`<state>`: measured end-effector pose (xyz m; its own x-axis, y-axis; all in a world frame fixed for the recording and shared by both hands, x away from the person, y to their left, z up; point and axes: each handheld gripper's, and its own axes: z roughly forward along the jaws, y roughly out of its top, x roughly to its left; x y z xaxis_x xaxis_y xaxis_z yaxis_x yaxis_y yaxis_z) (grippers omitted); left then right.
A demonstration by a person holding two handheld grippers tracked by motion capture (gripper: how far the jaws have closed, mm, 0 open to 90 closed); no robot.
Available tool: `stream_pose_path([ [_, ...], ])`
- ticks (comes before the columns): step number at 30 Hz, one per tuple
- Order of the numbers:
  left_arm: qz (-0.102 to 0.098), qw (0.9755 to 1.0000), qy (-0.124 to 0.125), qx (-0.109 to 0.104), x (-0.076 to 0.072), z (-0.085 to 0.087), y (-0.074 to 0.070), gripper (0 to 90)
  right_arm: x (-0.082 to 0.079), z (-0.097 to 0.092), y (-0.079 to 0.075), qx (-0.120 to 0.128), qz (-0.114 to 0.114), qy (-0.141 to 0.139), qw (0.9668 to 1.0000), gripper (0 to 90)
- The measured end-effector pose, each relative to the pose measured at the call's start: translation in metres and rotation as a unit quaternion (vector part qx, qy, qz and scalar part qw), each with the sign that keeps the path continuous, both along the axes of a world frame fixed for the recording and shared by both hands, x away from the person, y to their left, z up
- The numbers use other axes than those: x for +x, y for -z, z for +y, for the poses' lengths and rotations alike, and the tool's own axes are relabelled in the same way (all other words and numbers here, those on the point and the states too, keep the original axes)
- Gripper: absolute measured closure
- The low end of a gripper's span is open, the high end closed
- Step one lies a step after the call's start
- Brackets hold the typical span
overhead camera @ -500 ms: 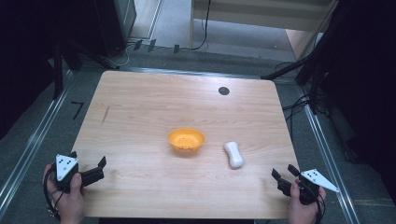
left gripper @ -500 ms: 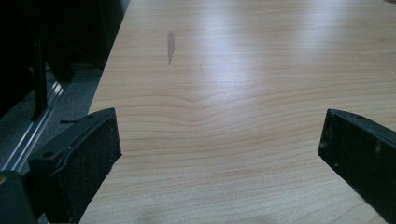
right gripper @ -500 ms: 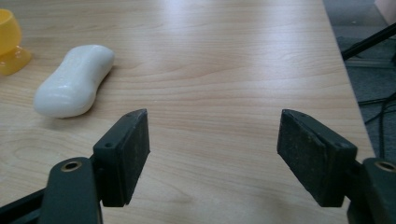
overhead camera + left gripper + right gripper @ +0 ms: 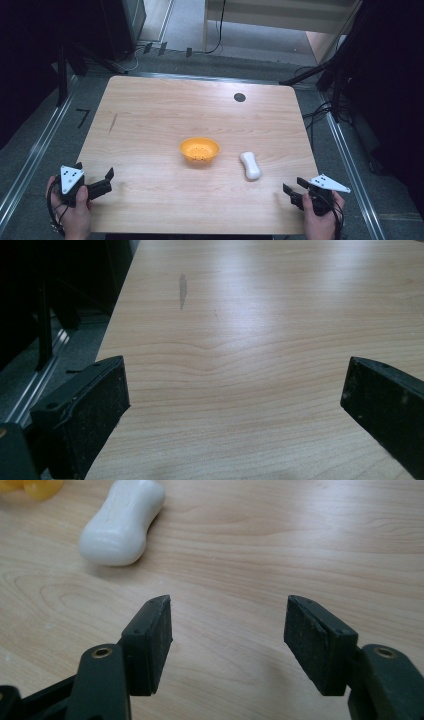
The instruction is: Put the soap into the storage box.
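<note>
You hold one set of tongs in each hand at the near corners of a wooden table [image 4: 150,105]. Your left tongs [image 4: 102,183] rest at the near left edge, released, jaws spread wide over bare wood. Your right tongs [image 4: 292,192] sit at the near right corner, also released and empty, aimed toward a white, peanut-shaped object [image 4: 250,165] lying near them. An orange bowl [image 4: 199,149] stands at the table's middle, just left of that object. Both hands seem parked, likely waiting to start.
</note>
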<state>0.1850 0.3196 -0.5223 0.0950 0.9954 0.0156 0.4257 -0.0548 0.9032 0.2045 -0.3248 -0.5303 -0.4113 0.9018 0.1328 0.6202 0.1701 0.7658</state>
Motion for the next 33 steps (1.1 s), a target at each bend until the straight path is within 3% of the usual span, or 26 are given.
stream_pose_path([
  [7,0.002,1.0000,0.002,0.008,0.000,-0.001,0.000,0.0,0.013,0.016,-0.004,-0.011,0.045,-0.023,0.9987,38.6],
  [16,0.002,1.0000,0.002,0.005,0.000,0.000,0.000,0.0,0.031,0.036,-0.011,-0.022,0.109,-0.045,0.9928,39.4],
  [26,0.006,1.0000,0.002,0.005,0.001,-0.001,0.000,0.0,0.049,0.060,-0.017,-0.042,0.156,-0.052,0.9855,40.5],
  [33,0.008,1.0000,0.001,0.005,0.001,-0.001,0.000,0.0,0.057,0.075,-0.025,-0.044,0.166,-0.051,0.9838,41.2],
])
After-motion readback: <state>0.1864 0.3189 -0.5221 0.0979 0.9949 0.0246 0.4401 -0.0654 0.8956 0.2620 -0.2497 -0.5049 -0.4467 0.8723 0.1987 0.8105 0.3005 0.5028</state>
